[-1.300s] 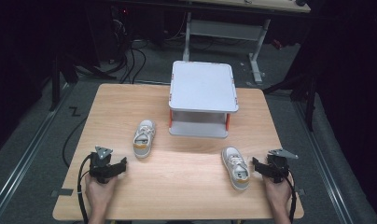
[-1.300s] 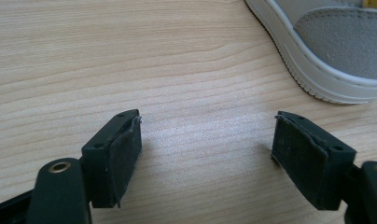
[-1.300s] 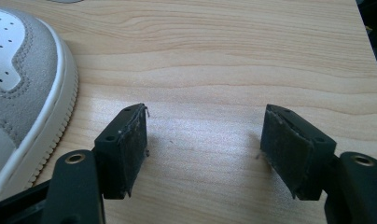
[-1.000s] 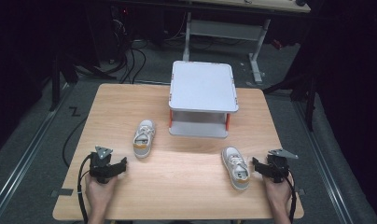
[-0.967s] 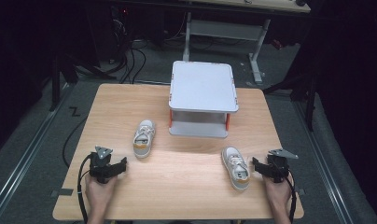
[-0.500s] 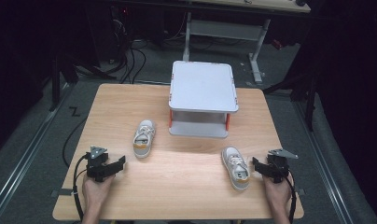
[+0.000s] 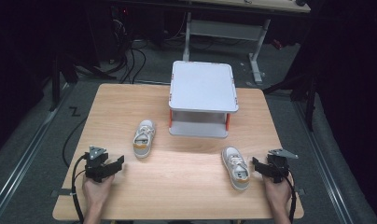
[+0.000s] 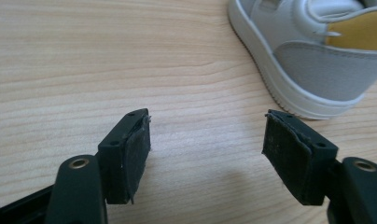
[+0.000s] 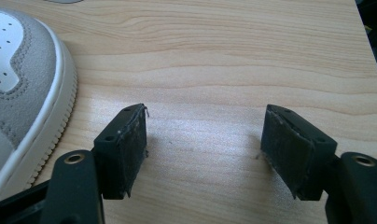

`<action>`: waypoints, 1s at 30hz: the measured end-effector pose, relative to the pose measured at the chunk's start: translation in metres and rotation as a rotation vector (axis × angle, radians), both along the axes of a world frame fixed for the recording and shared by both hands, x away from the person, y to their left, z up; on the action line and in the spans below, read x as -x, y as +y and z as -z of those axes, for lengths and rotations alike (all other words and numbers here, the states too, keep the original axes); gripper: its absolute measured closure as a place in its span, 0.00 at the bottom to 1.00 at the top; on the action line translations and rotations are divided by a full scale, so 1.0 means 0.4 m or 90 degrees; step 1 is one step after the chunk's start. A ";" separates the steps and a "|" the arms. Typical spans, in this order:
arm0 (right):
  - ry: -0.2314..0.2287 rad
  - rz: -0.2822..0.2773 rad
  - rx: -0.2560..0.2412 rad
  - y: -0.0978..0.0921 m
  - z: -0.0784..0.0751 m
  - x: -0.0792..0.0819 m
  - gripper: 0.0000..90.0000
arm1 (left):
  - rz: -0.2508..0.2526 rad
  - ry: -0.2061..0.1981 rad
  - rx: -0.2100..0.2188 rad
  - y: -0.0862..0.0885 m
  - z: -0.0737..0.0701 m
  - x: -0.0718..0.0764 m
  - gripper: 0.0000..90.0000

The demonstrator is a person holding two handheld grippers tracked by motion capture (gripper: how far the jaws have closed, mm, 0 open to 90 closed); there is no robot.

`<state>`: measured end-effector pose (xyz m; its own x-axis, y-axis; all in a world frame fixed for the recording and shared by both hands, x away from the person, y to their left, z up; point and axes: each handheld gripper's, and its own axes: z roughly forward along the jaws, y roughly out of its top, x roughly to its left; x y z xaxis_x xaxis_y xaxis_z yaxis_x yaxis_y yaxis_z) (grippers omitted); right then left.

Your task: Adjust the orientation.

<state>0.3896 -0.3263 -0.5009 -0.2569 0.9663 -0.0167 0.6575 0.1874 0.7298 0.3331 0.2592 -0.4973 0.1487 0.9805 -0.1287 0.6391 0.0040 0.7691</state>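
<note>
**Two shoes, two open claws, nothing picked up yet**

We hold a gripper in each hand at the near edge of the table (image 7: pixel 177 196). Our left gripper (image 7: pixel 113 164) sits at about 7 o'clock from the table's middle, and its jaws stand wide apart with only bare wood between them. The left shoe (image 7: pixel 143 138) lies just beyond it, toward 1 o'clock from the claw; in the left gripper view its heel end (image 8: pixel 317 60) shows up and to the right of the open pads, close but not touching.

Our right gripper (image 7: pixel 257 166) rests at about 4 o'clock, also spread wide and empty. The right shoe (image 7: pixel 236 168) lies just beside it at its 9 o'clock, toe toward us; the right gripper view has its rubber edge (image 9: pixel 32 93) next to the left pad, apart from it.

At 12 o'clock stands a small white shelf (image 7: pixel 203 88) with an open lower level. We judge that the shoes belong there, and each claw waits open beside its own shoe so that each hand can take the nearer one.
</note>
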 end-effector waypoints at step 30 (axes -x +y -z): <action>-0.001 -0.002 0.001 0.000 0.000 0.001 0.34 | 0.144 -0.010 -0.050 -0.165 -0.168 -0.064 0.53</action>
<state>0.3894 -0.3262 -0.5010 -0.2606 0.9653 -0.0185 0.6556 0.1910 0.7305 0.3585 0.1933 -0.4301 0.3674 0.9287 -0.0494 0.6048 -0.1982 0.7713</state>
